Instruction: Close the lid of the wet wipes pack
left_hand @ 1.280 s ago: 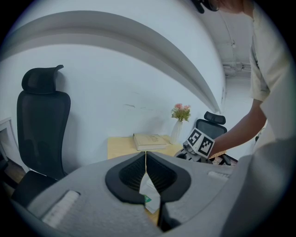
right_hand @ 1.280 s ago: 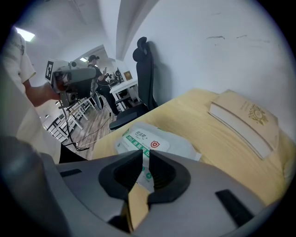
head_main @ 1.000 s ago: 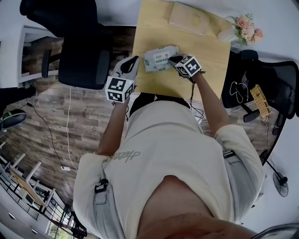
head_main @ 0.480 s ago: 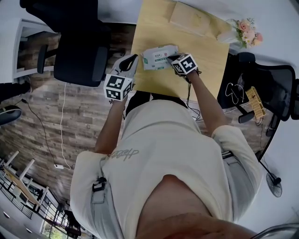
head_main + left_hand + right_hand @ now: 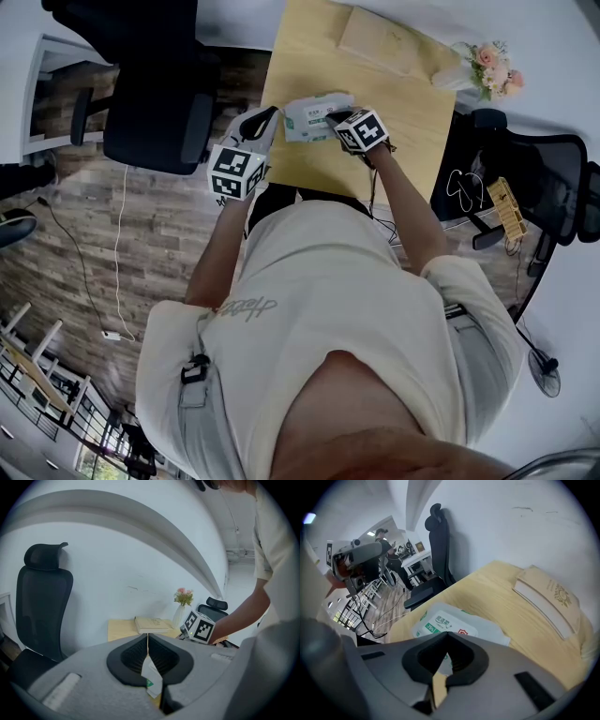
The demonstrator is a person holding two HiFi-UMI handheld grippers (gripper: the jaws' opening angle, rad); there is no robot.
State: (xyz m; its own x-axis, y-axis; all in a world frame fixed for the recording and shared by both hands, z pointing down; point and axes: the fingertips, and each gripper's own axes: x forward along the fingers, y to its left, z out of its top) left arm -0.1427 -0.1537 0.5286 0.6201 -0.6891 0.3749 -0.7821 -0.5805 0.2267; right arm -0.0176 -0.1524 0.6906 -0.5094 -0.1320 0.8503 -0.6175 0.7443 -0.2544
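The pale wooden desk (image 5: pixel 305 61) is carrying the soft white-and-green wet wipes pack (image 5: pixel 314 114) toward my side. My left claw (image 5: pixel 148 644) is pinching the pack's end flap, jaws shut on it, seemingly anchoring it. My right claw (image 5: pixel 446 639), jaws together and empty, is poising over the pack's top, probably to press the lid flat.

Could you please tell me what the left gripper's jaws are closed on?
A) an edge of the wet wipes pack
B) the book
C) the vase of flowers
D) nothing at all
A: in the left gripper view, the left gripper pinches a white, green-printed edge of the wet wipes pack, while the book lies far behind on the table.
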